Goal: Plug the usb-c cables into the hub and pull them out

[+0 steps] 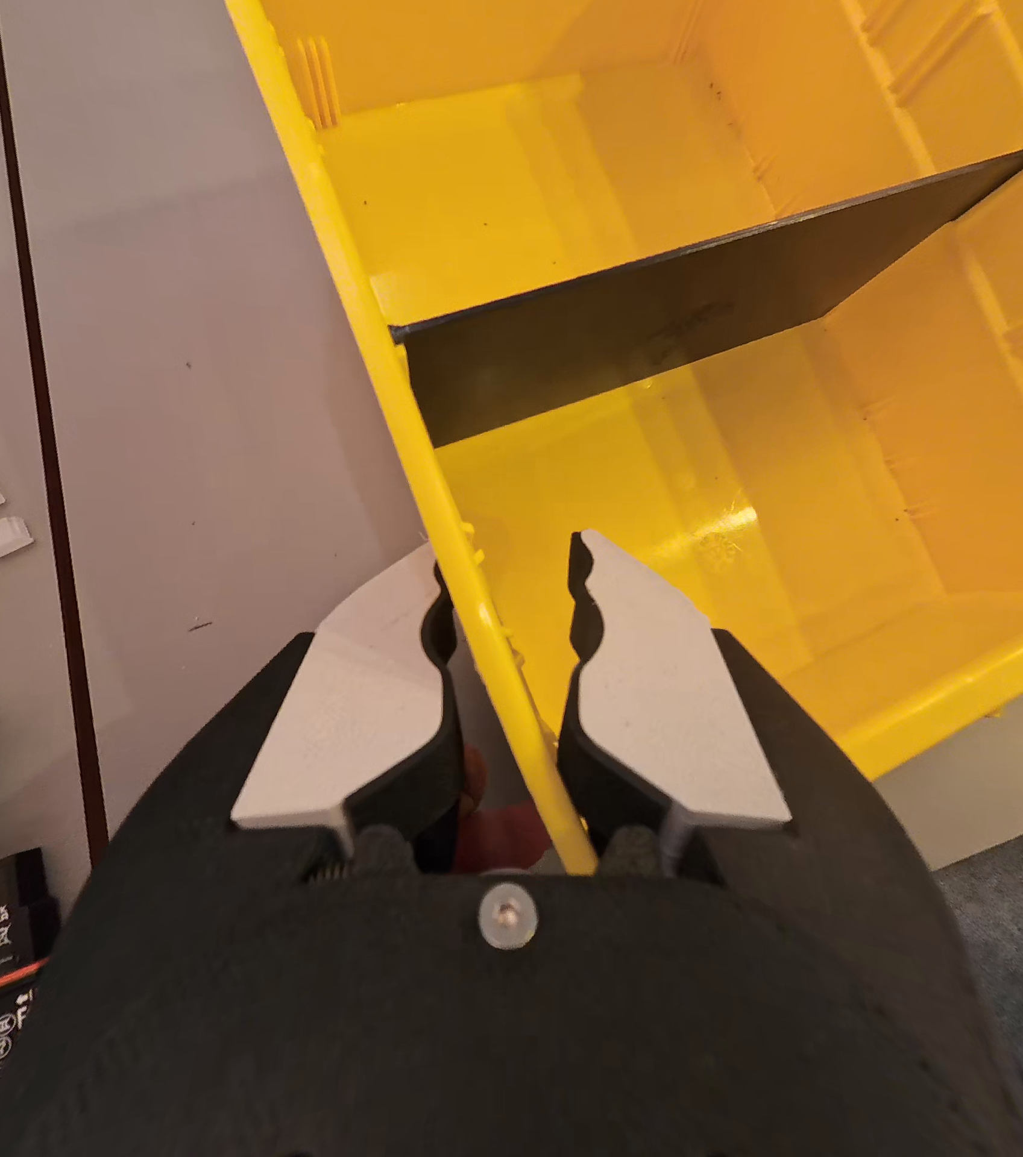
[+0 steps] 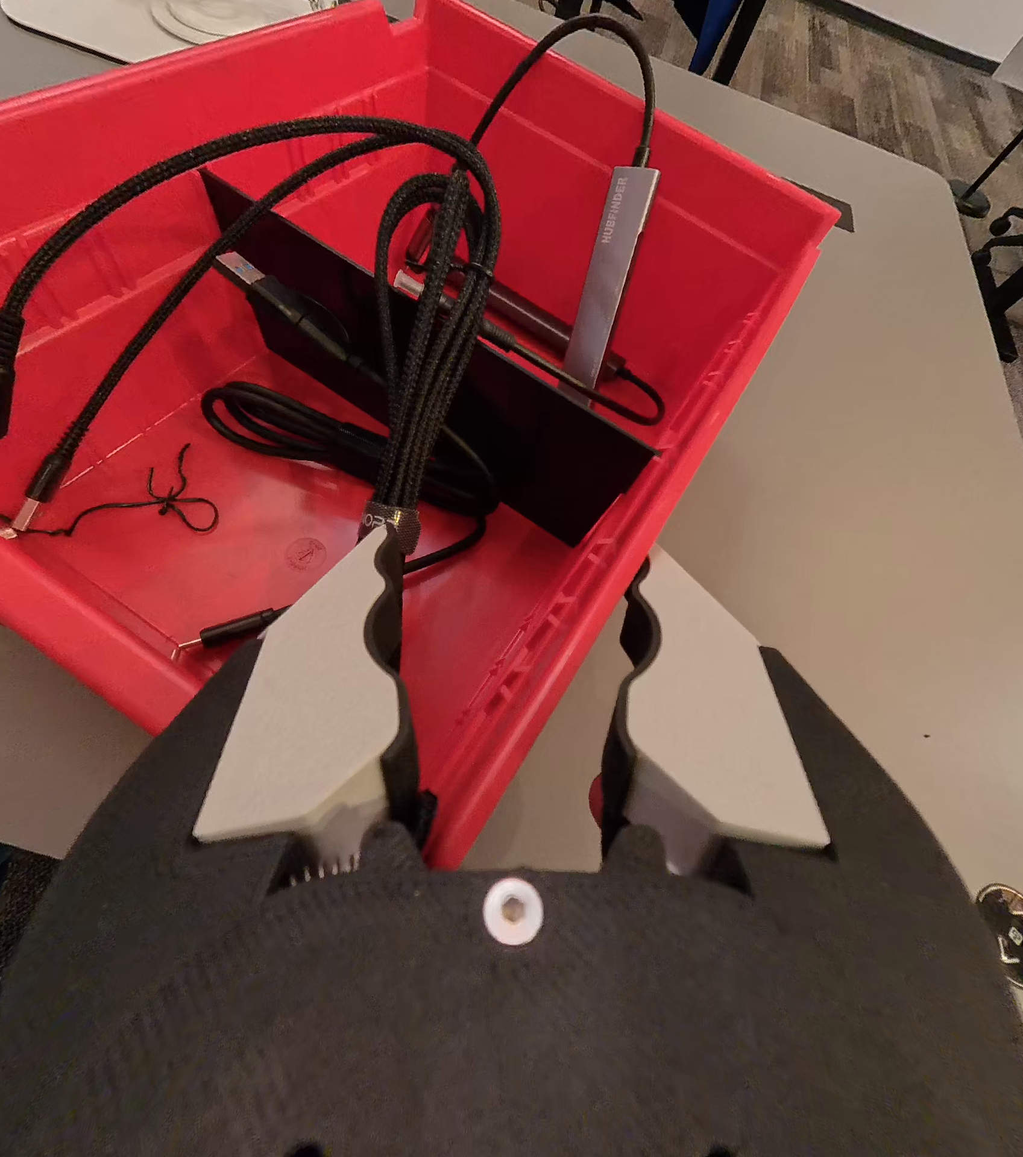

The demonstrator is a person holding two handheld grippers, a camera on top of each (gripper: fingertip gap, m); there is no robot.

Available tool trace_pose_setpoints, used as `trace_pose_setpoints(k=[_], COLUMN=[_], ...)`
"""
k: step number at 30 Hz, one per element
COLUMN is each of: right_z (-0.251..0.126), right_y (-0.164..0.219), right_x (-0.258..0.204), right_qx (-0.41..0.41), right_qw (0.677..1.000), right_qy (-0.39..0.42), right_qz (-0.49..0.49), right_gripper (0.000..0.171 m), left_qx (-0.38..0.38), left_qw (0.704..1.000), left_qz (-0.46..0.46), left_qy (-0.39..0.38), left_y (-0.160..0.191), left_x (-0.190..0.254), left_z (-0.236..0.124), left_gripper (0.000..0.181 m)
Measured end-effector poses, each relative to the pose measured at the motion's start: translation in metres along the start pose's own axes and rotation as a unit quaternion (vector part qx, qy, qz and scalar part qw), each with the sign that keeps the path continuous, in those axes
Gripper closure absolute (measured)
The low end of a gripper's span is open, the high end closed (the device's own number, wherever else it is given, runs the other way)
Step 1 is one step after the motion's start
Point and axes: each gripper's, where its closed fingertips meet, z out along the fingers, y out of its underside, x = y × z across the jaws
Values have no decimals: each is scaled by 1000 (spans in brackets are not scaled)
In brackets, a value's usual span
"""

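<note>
Left wrist view: my left gripper (image 1: 509,557) is spread, straddling the yellow bin (image 1: 653,188) wall. Right gripper (image 2: 512,563) likewise apart astride the red bin (image 2: 778,263) wall. Hub (image 2: 612,269) leans behind the black divider (image 2: 527,432), near the far corner; braided cables (image 2: 427,350) drape over the divider.

A divider (image 2: 433,350) splits the bin (image 2: 765,300): hub (image 2: 612,269) behind it, coiled cable (image 2: 321,426) before it.

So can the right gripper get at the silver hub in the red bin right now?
Probably yes: the right gripper is open above the red bin, and the hub stands exposed beyond the black divider.
</note>
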Motion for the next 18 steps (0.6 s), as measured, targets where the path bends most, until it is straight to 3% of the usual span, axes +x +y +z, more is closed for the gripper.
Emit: trace_pose_setpoints(k=[18], right_z=[11], right_y=[-13], right_x=[-27], right_qx=[12], right_qw=[1000], right_qy=[-28], right_qz=[-7], right_gripper=[101], left_qx=[25], left_qw=[1000], left_qz=[4], left_qy=[-4], left_y=[-13], left_x=[8], left_z=[-3], left_gripper=[148])
